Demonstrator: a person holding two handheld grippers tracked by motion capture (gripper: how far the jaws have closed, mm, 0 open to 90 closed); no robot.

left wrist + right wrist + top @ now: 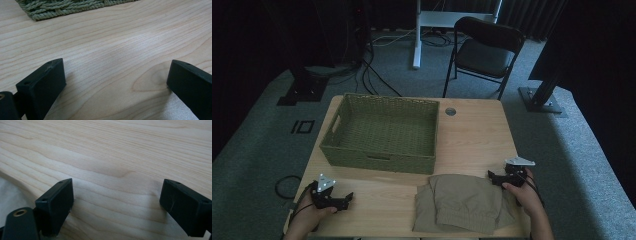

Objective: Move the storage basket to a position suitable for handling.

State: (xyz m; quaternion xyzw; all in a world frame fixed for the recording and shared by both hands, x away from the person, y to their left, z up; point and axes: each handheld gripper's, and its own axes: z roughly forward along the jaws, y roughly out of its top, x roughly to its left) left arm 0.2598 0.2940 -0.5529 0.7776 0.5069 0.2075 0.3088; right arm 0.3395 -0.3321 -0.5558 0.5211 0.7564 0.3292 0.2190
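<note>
Folded khaki garment [462,202], perhaps trousers, lies between both tongs, each spread apart.

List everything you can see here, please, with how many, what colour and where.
basket: one, green woven, empty, far left part of the table
folded garment: one, khaki, near edge of the table, right of middle
table: one, light wood, middle of the room
chair: one, black, on the carpet beyond the table
cables: several, black, floor behind the table
left tool: one, black, open, near left corner
right tool: one, black, open, beside the garment's right edge
hands: two, holding the tools
</note>
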